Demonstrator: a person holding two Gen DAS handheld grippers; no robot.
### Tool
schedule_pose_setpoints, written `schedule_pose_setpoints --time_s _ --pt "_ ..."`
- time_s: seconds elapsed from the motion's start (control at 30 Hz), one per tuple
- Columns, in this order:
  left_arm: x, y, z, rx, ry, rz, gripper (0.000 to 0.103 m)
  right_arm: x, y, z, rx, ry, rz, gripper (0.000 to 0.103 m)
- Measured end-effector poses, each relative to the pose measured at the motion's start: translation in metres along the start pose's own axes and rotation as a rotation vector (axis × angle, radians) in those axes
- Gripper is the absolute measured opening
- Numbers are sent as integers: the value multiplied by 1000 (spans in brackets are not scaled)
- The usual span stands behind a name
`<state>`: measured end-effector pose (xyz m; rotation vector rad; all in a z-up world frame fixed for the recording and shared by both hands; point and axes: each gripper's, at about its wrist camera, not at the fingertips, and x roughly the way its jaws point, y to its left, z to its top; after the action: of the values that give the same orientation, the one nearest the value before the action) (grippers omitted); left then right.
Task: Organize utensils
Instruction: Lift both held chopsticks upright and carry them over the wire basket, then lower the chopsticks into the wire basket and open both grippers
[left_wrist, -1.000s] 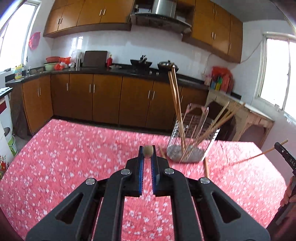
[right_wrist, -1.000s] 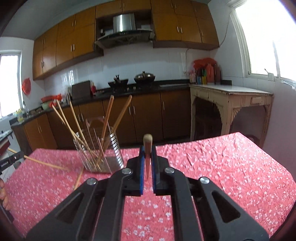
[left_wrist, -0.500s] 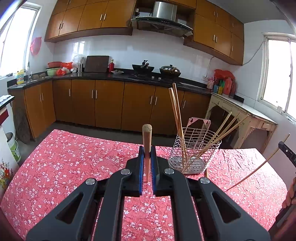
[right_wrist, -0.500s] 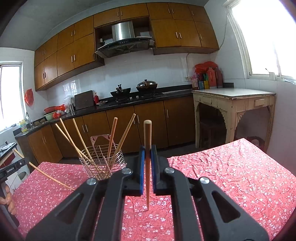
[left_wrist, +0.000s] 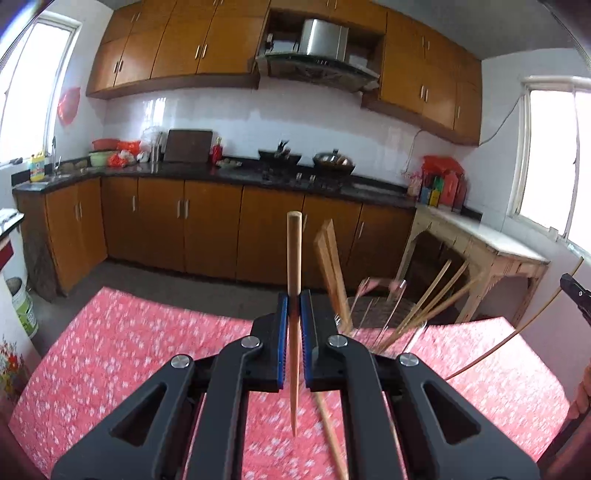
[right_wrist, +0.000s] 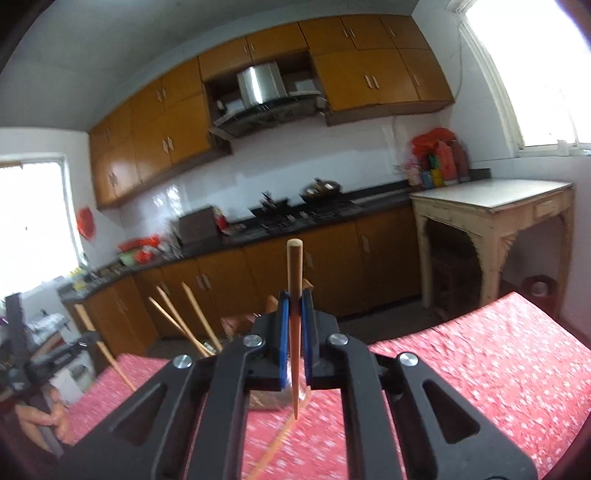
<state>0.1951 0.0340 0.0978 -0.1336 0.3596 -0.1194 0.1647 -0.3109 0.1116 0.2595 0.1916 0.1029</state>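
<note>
My left gripper (left_wrist: 294, 300) is shut on a wooden chopstick (left_wrist: 294, 251) that stands upright, its tip hanging above the red flowered tablecloth (left_wrist: 122, 354). Just right of it is the wire utensil basket (left_wrist: 384, 314) with several chopsticks leaning in it. Another loose chopstick (left_wrist: 330, 432) lies on the cloth under the gripper. My right gripper (right_wrist: 294, 300) is shut on a second upright chopstick (right_wrist: 294, 266). The basket is mostly hidden behind the right gripper; only its leaning chopsticks (right_wrist: 177, 321) show. Each gripper appears at the edge of the other's view: the right one (left_wrist: 576, 295) and the left one (right_wrist: 22, 354).
Brown kitchen cabinets and a dark counter (left_wrist: 236, 173) run behind the table. A cream side table (right_wrist: 491, 199) stands at the right by the window. A hand (right_wrist: 40, 421) shows at the left edge. A loose chopstick (right_wrist: 273, 446) lies on the cloth.
Both grippers have risen, each lifting its chopstick off the cloth. The basket has dropped lower in both views, and more of each chopstick now hangs below the jaws.
</note>
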Motion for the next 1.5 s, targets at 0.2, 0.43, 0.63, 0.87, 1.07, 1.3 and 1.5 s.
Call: schedule_pose_setpoints --time_s 0.2,0.43,0.63,0.87,1.07,1.3,1.5 --pt "-6 -36 54 -21 -120 -21 7 9 32 41 -7 -75 91 8" --pt "20 -69 88 -69 -256 39 7 62 59 52 -62 -89 74 8" --pt "61 -72 78 -108 -255 71 7 106 51 48 -28 -84 67 8" --pt "96 -62 51 -123 -163 65 7 147 37 22 31 4 79 8" --pt "111 -59 35 -113 -99 68 7 165 34 3 64 71 96 8" --pt "125 -58 23 -113 -11 60 7 176 33 -11 80 136 89 9" --pt "112 -55 26 -103 3 58 7 164 28 -12 87 138 51 27"
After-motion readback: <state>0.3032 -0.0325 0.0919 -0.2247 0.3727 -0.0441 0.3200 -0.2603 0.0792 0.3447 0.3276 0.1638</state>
